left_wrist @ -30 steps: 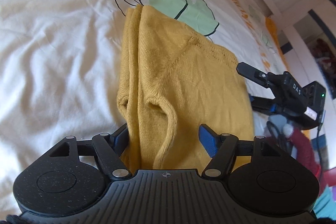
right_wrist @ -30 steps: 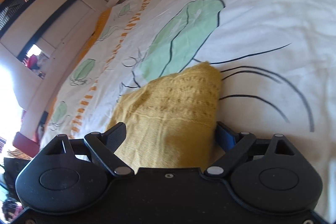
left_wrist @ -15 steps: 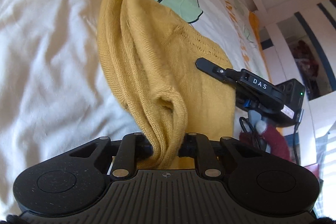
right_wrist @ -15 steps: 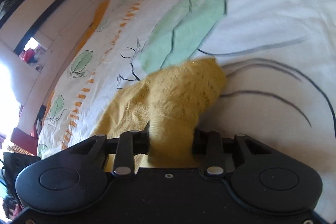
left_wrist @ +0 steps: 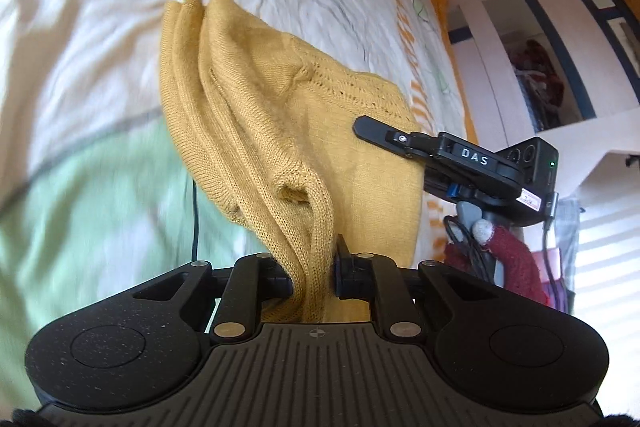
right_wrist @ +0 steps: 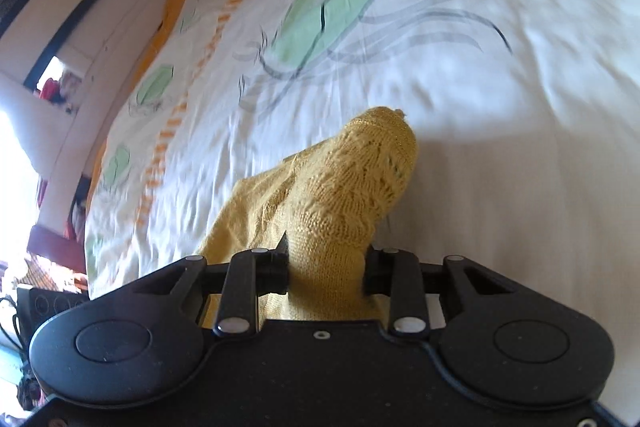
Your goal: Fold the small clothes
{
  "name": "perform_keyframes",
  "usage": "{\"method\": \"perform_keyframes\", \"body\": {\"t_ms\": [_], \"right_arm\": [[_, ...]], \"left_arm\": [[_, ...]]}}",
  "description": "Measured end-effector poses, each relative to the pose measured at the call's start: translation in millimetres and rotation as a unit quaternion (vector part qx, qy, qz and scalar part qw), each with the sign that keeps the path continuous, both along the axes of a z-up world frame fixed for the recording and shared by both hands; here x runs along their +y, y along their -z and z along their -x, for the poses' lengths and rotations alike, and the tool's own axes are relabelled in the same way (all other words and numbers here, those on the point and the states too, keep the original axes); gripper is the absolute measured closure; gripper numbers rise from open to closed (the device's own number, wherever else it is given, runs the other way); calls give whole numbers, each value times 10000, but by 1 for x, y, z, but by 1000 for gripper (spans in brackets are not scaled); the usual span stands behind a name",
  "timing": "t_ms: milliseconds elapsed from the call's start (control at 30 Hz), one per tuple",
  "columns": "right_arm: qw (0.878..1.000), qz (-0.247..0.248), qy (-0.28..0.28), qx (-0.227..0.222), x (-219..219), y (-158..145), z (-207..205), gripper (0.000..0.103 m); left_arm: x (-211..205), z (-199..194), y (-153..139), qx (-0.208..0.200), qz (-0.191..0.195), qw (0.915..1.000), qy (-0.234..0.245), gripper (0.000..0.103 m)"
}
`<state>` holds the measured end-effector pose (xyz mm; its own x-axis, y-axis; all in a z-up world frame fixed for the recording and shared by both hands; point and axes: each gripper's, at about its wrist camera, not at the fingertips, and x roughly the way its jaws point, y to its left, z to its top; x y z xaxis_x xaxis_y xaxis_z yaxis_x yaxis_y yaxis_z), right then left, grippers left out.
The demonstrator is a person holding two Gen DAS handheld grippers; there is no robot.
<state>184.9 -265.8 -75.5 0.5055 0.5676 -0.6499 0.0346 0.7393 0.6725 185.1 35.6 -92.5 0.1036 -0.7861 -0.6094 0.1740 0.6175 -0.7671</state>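
Grip check: left gripper (left_wrist: pixel 314 273) pinches bunched hem of yellow knit garment (left_wrist: pixel 280 115), lower centre of frame; right gripper (right_wrist: pixel 326 273) clamps lacy edge. We carry both ends level over white bedsheet (right_wrist: pixel 500 107), keep cloth taut, avoid dragging hanging fold.

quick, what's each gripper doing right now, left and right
left gripper: shut on a bunched edge of the yellow knit garment.
right gripper: shut on a thicker fold of the same garment.
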Motion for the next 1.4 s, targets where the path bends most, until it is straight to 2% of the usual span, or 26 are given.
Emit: {"method": "perform_keyframes", "body": {"t_ms": [100,200,233,267,400,500,667,700,767,867,967,1067,1133,1200,1267,1333,1400], "right_arm": [[10000,-33,-28,19,2,1,33,61],[9987,415,176,-229,6,-1,56,56],[9973,568,328,-329,5,-2,62,53],[9954,715,495,-414,4,-2,67,47],[9856,1186,941,-755,4,-4,84,39],[9814,1147,1199,-969,6,-7,99,39],[9694,1449,1426,-1377,18,-16,124,39],[9670,1522,1463,-1429,19,-17,129,39],[9629,1645,1543,-1483,21,-18,133,39],[9598,1664,1681,-1509,20,-19,134,39],[9576,1649,1819,-1509,17,-23,127,39],[9555,1708,1865,-1519,17,-26,119,36],[9555,1760,1837,-1493,19,-25,114,36],[9559,1803,1814,-1442,20,-22,109,36],[9554,1883,1804,-1387,21,-18,107,35],[9546,2006,1792,-1281,21,-13,104,33],[9539,2230,1682,-1094,23,-4,100,26]], "left_arm": [[6,29,2,-194,-322,9993,-69,87],[18,44,6,-335,-755,9957,-408,86],[21,48,8,-404,-929,9934,-539,80],[26,51,8,-496,-1086,9905,-676,79],[32,63,-2,-829,-1389,9819,-986,75],[25,81,-24,-1516,-1787,9666,-1035,75],[9,107,-62,-2876,-2189,9274,-969,75],[7,108,-67,-3065,-2224,9205,-959,74],[-3,102,-72,-3246,-2263,9138,-919,72],[-15,86,-73,-3271,-2194,9147,-909,71],[-25,74,-61,-3238,-2318,9128,-909,71],[-21,64,-42,-2902,-2389,9205,-1074,71],[-17,56,-25,-2583,-2601,9236,-1122,71],[-12,50,-10,-2361,-2592,9296,-1140,64],[-5,51,-8,-2317,-2495,9318,-1255,58],[-3,52,-9,-2313,-2466,9327,-1254,57],[-3,53,-9,-2319,-2460,9327,-1259,57]]}}
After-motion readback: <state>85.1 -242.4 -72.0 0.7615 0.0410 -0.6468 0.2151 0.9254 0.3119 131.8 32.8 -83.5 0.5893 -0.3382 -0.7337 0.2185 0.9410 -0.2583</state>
